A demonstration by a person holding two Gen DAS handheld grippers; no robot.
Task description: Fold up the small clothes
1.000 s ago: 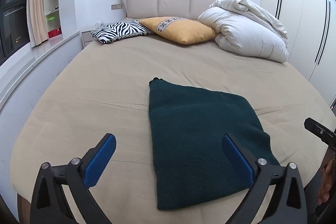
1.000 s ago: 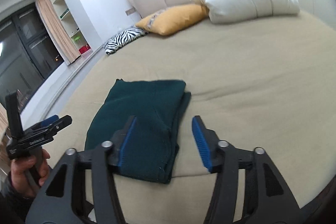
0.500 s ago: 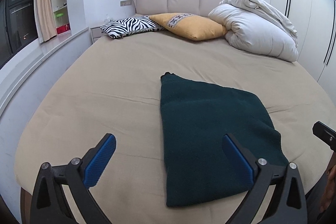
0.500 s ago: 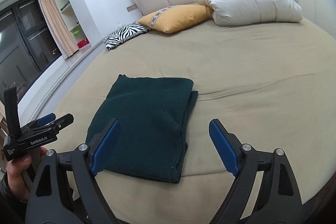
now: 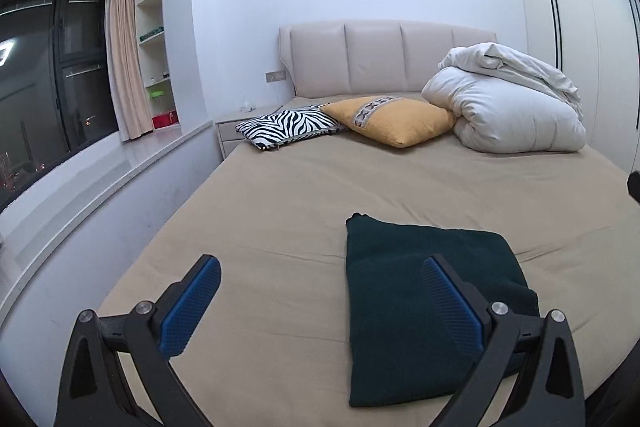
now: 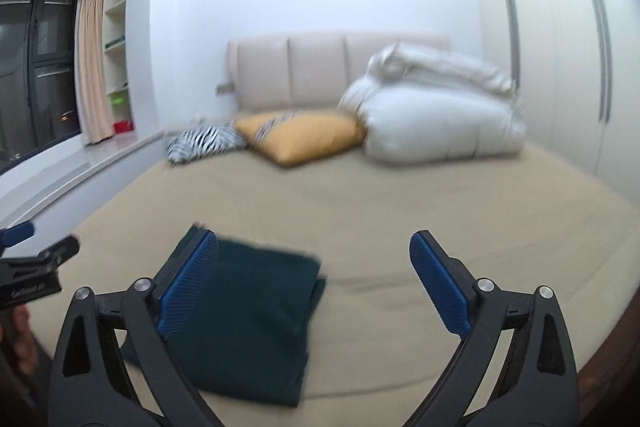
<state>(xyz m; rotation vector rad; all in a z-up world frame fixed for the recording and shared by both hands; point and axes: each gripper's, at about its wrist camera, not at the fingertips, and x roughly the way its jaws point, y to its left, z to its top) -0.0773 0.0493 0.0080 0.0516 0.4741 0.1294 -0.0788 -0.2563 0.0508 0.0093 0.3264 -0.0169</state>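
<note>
1. Near the foot edge of the bed (image 5: 304,187): dark green garment (image 5: 404,307) lies as a compact folded rectangle, flat on the beige sheet, well apart from the pillows and duvet at the head end.
2. Fold: layered edge visible along the garment's right side in the right wrist view (image 6: 256,319); looks finished, though blur hides fine detail.
3. Left gripper (image 5: 320,307): jaws wide, nothing between the pads; garment only seen behind the right-hand finger, not touched.
4. Right gripper (image 6: 316,283): jaws have just been opening, now spread wide; nothing between them, garment lies below and behind the left-hand finger, free of both pads.
5. Both tongs raised clear of the cloth, pointing across the bed towards the headboard (image 5: 392,59).
6. Judgement: this piece done and released. No further small clothes visible on the sheet in either view.
7. Left to do, as far as shown: possibly none for this item; cannot tell whether more pieces wait out of view.
</note>
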